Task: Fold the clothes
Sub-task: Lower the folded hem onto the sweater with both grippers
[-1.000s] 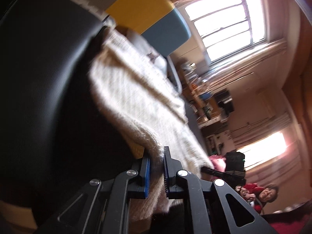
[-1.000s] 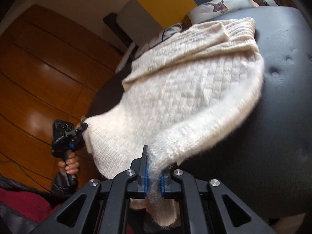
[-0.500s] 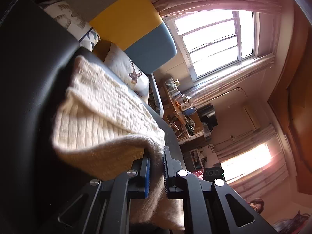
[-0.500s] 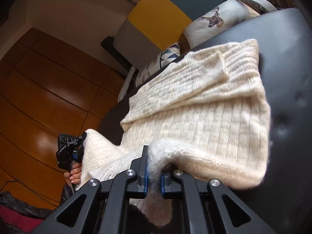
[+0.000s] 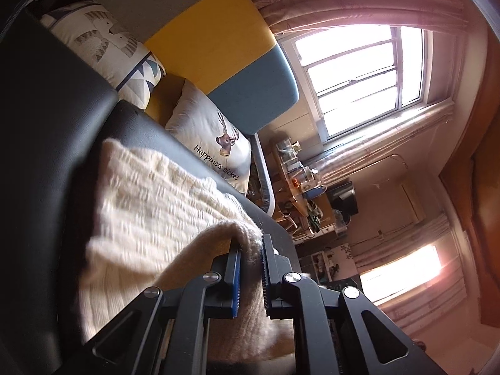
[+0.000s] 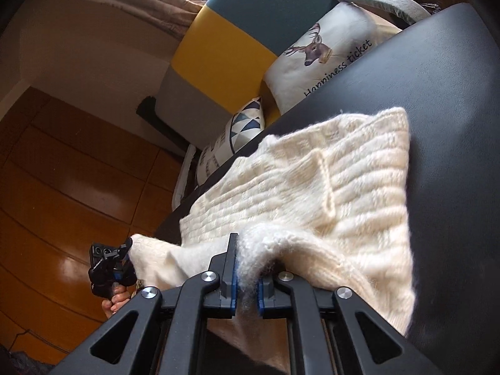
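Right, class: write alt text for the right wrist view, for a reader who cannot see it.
The right tool is shut on the edge of a cream knitted sweater that lies on a black padded surface. At lower left, the left tool grips another edge of it. A deer-print cushion sits behind.

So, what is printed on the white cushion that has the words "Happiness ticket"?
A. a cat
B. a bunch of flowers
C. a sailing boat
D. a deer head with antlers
D. The white cushion beside the black seat shows a brown deer head with antlers above the words; the left wrist view shows the same print.
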`<state>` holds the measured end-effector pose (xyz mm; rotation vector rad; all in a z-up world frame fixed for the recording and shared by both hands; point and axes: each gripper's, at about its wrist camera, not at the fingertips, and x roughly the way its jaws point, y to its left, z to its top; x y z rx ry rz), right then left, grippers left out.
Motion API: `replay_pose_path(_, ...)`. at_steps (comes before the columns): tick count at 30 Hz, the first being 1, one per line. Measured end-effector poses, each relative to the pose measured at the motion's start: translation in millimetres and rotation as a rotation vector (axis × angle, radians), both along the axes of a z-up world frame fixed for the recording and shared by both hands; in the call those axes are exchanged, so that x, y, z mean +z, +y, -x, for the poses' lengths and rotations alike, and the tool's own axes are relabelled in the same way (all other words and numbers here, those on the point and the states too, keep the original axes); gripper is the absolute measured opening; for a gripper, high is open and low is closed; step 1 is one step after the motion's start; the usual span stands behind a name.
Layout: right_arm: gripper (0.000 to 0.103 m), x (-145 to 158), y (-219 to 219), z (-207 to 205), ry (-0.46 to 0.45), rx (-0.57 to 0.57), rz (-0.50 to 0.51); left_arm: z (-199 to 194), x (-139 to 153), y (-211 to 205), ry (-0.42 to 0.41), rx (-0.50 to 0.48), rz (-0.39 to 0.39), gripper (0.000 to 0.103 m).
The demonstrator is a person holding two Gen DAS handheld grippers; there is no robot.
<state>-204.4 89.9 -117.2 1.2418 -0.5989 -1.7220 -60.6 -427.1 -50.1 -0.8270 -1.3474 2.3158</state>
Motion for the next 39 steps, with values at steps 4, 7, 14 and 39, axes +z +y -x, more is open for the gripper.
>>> replay_pose_path(4, 0.007, 0.2, -8.9, 18.3, 0.001, -0.015, -0.004, 26.9, -1.7, -7.9, -0.006, 0.009, 0.008, 0.008)
replay_pose_path(7, 0.007, 9.7, -16.1, 32.5, 0.015, -0.040, 0.041, 47.0, -3.0, -13.9, -0.010, 0.015, 0.014, 0.008)
replay_pose_path(14, 0.015, -19.7, -33.6, 72.3, -0.145, -0.130, 0.015, 89.4, -11.1, -37.1, -0.051, 0.079, -0.014, 0.005)
replay_pose_path(39, 0.026, -77.8, -19.4, 95.8, -0.465, -0.167, 0.152, 41.4, -65.8, 3.6, -0.207, -0.154, 0.312, 0.044)
